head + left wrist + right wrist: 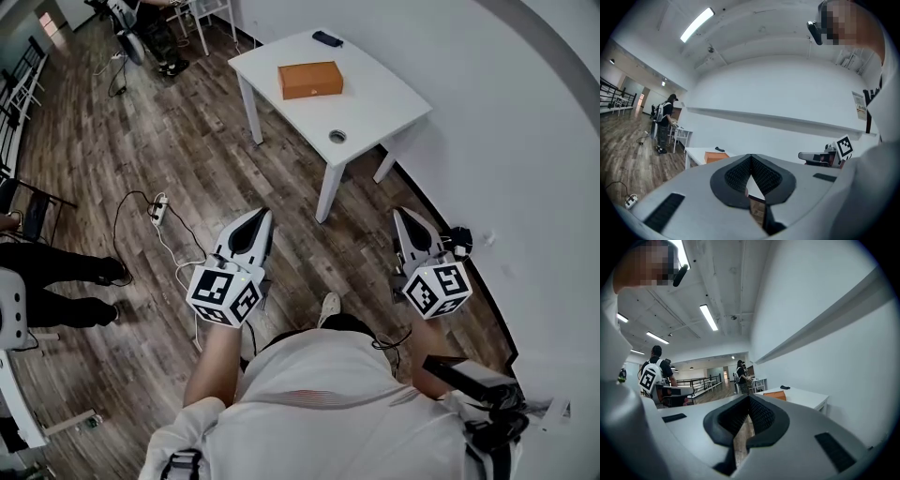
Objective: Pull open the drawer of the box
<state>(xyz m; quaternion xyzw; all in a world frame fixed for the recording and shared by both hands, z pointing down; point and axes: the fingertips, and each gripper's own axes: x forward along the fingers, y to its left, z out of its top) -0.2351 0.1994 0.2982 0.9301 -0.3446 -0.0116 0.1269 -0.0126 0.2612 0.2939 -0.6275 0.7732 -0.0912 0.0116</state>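
An orange box (pixel 309 80) lies on a white table (pixel 375 98) far ahead of me; its drawer front cannot be made out from here. I hold both grippers near my body, well short of the table. The left gripper (pixel 263 217) is shut and holds nothing, and so is the right gripper (pixel 397 215). In the left gripper view the jaws (pixel 750 157) meet at the tip, with the box (pixel 716 158) small in the distance. The right gripper view shows its shut tips (pixel 749 399) and the box (pixel 775 395) on the table (pixel 804 397).
A small dark object (pixel 327 38) and a round hole (pixel 337 136) are on the table top. A power strip with cable (pixel 157 208) lies on the wooden floor. A person's legs (pixel 56 281) are at the left, and a white wall (pixel 525 141) runs along the right.
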